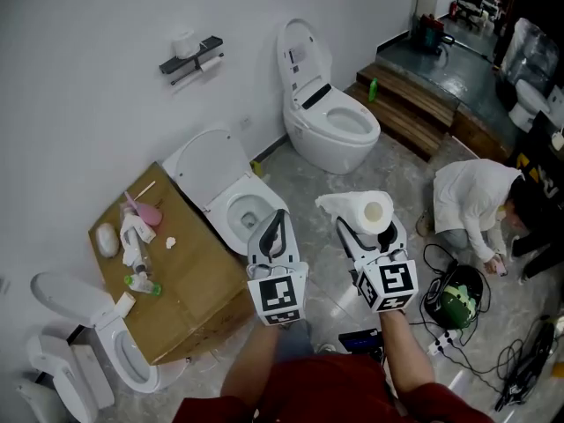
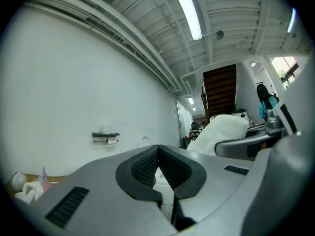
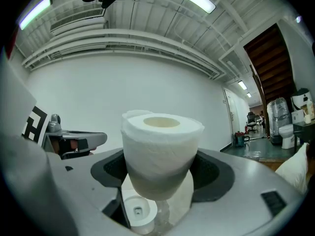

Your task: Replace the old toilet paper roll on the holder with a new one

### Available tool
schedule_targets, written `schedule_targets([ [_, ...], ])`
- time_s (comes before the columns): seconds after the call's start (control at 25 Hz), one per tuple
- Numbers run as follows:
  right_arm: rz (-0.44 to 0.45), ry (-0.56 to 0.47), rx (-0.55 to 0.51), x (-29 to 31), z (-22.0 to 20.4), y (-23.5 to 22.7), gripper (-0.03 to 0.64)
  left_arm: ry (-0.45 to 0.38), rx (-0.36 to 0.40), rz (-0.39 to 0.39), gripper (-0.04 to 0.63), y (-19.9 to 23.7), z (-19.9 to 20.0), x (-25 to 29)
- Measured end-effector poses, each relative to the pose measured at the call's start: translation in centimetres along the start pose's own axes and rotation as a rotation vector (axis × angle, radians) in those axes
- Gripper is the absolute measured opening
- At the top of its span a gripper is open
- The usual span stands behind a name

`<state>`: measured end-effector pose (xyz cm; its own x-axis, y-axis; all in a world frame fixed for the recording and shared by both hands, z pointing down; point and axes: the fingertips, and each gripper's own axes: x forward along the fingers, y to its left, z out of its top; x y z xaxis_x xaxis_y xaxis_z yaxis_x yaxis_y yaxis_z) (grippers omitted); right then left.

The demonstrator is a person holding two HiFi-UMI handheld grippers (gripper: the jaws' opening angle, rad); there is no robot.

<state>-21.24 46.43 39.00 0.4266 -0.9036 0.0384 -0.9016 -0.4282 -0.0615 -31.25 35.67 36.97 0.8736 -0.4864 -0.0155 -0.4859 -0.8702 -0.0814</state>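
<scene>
Right hand-held gripper: pinching the new roll by its lower half, core hole up, so it rides upright
Left hand-held gripper: pressed together on nothing, probably free to pull off the old roll
Holder: on the wall, upper left of the head view, well apart from both; a second roll sits on top
In the way: open toilet and cluttered cardboard bench below the holder
Aside: person crouching at right, cables on the floor
</scene>
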Motion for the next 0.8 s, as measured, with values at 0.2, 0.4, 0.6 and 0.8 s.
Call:
schedule_targets([
  [0.2, -0.017, -0.003, -0.008, 6.9, 0.8, 0.0, 0.387, -0.006, -0.003, -0.016, 0.015, 4.0, -0.1, 5.7],
  [0.4, -0.029, -0.001, -0.010, 13.4, 1.6, 0.4, 0.387, -0.012, -0.008, -0.019, 0.015, 8.3, 0.0, 11.0],
  [0.6, -0.039, 0.006, -0.028, 18.0, 1.9, 0.8, 0.387, -0.009, -0.003, -0.022, 0.015, 11.5, -0.4, 14.7],
  [0.8, -0.037, 0.006, -0.039, 21.1, 2.1, 0.3, 0.387, -0.006, -0.018, -0.017, 0.015, 13.0, -0.9, 17.6],
])
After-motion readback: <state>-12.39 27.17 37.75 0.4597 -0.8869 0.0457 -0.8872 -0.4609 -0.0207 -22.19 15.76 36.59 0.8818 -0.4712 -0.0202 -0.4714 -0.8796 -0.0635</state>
